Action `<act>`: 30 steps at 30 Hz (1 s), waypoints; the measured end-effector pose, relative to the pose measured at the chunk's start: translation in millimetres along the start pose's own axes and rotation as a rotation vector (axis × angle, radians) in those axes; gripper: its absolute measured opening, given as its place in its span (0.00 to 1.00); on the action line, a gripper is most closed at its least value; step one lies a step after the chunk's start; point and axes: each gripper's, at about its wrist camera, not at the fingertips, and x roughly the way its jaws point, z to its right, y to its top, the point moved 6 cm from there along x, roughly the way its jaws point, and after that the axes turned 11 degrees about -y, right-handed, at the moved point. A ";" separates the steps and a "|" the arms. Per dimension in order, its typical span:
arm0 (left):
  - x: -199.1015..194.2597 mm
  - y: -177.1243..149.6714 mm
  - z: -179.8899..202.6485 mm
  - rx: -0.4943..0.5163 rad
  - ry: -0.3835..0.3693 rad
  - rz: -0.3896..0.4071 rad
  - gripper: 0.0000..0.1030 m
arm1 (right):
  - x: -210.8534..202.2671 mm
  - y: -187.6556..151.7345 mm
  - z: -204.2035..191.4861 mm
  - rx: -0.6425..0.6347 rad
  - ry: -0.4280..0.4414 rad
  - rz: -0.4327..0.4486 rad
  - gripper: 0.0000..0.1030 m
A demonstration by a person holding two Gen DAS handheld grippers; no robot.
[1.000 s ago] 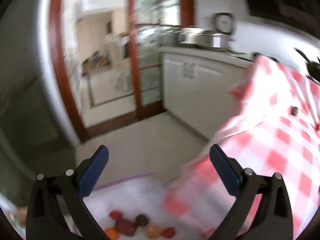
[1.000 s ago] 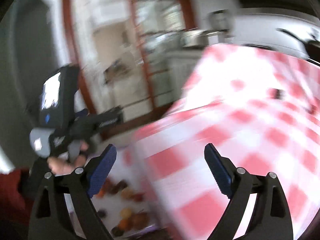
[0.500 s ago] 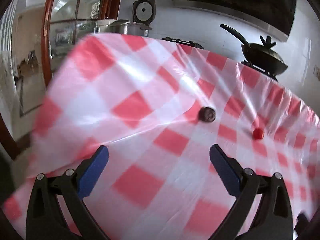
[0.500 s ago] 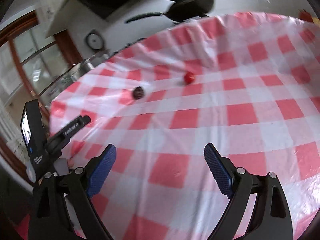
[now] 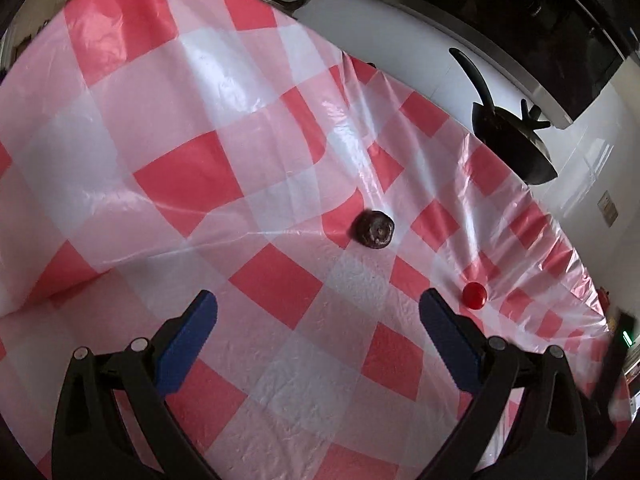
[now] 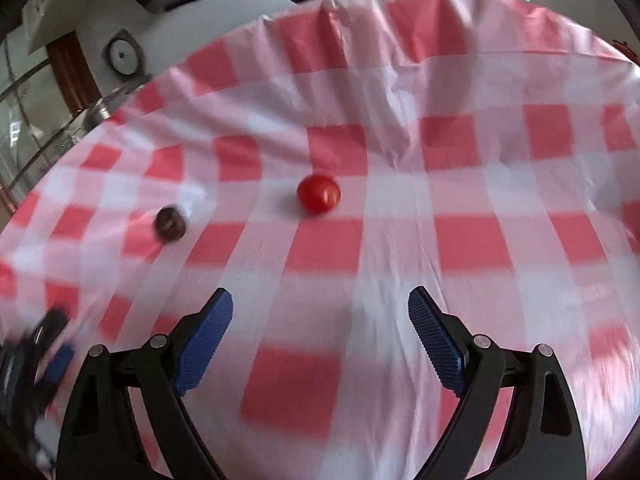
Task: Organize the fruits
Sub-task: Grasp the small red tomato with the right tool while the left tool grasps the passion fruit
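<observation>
Table is wearing a thin plastic checked tablecloth (image 5: 248, 184), glossy, creased and catching glare. Dark fruit (image 5: 374, 229) is looking matt and wrinkled; small red fruit (image 6: 319, 193) is shining smooth. My left gripper (image 5: 318, 304) fingers (image 5: 188, 340) are showing blue pads, finely ribbed, on matt black plastic arms.

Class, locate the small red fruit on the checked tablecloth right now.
The small red fruit lies on the tablecloth, right of the dark fruit, ahead of the right gripper.
</observation>
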 end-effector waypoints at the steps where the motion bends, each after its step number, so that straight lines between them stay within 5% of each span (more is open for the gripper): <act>1: 1.0 0.0 0.2 -0.001 -0.006 -0.004 0.98 | 11.4 10.9 -3.3 -0.001 -0.011 -0.005 0.84; 10: 4.2 -1.5 2.3 0.010 -0.016 -0.013 0.98 | 84.2 61.4 -31.0 -0.114 -0.101 -0.083 0.76; 13: 5.1 -1.7 3.0 0.016 -0.019 -0.015 0.98 | 95.7 63.9 -33.6 -0.167 -0.140 -0.082 0.64; 15: 5.8 -1.9 3.4 0.019 -0.017 -0.018 0.98 | 92.7 60.5 -35.8 -0.215 -0.156 -0.071 0.38; 16: 6.0 -2.0 3.6 0.020 -0.017 -0.018 0.98 | 88.3 57.7 -35.1 -0.214 -0.139 -0.070 0.36; 30: 7.5 -5.9 9.9 0.054 -0.017 -0.047 0.98 | 31.8 26.6 51.6 0.238 0.125 0.034 0.36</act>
